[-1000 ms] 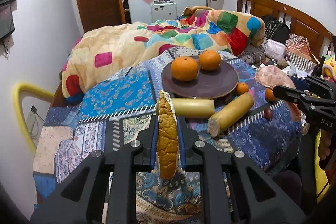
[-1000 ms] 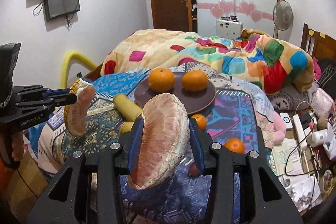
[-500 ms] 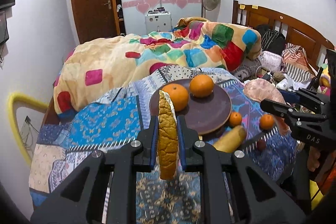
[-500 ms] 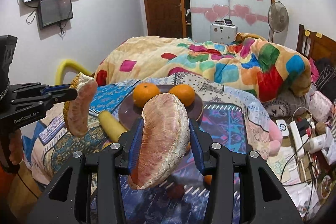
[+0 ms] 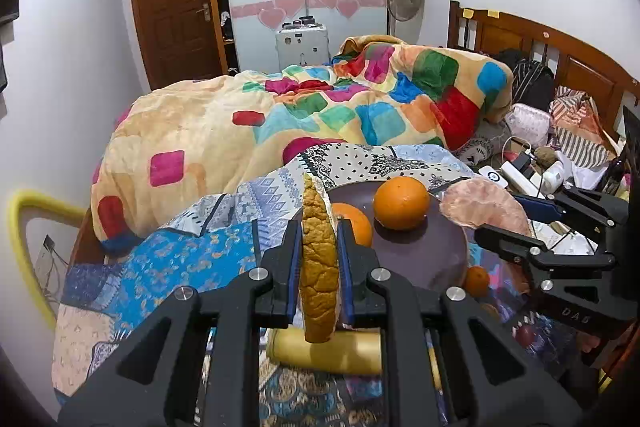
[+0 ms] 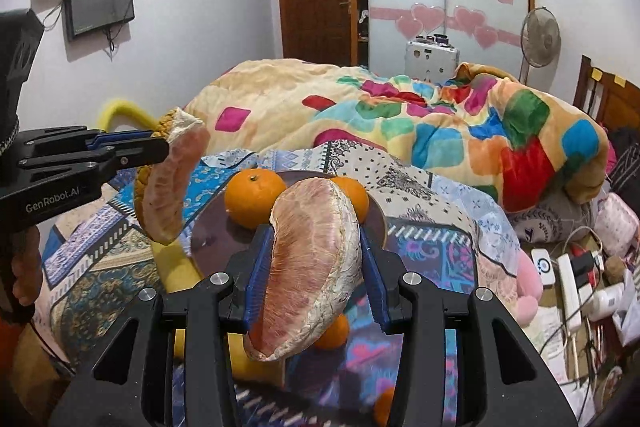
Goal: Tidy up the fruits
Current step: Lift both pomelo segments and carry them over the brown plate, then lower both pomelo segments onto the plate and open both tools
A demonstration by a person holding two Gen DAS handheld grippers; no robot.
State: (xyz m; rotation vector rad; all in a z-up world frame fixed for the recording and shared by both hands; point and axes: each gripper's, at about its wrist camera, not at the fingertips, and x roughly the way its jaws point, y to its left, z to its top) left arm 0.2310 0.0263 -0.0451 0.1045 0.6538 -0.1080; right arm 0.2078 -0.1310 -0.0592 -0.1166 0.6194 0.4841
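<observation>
Bedding fills both views: a quilt [image 5: 304, 123] with coloured squares is heaped at the far end, and a patterned blue cloth [image 5: 172, 263] covers the near end. On the cloth sits a round dark plate [image 5: 424, 255] carrying two oranges [image 5: 401, 202], side by side near its far rim. A yellow cylinder [image 5: 324, 347] lies on the cloth just in front of the plate, below the left gripper. Two small oranges lie on the cloth by the plate's near right edge; one [image 5: 477, 281] shows in the left view.

The right gripper [image 6: 316, 263] is clenched on a large peeled pomelo piece [image 6: 312, 267], pink flesh facing the camera, held above the near part of the plate. The left gripper [image 5: 319, 259] is clenched on a thinner pomelo wedge [image 5: 318, 259], yellow rind toward its camera, held upright off the cloth at the plate's left edge.
</observation>
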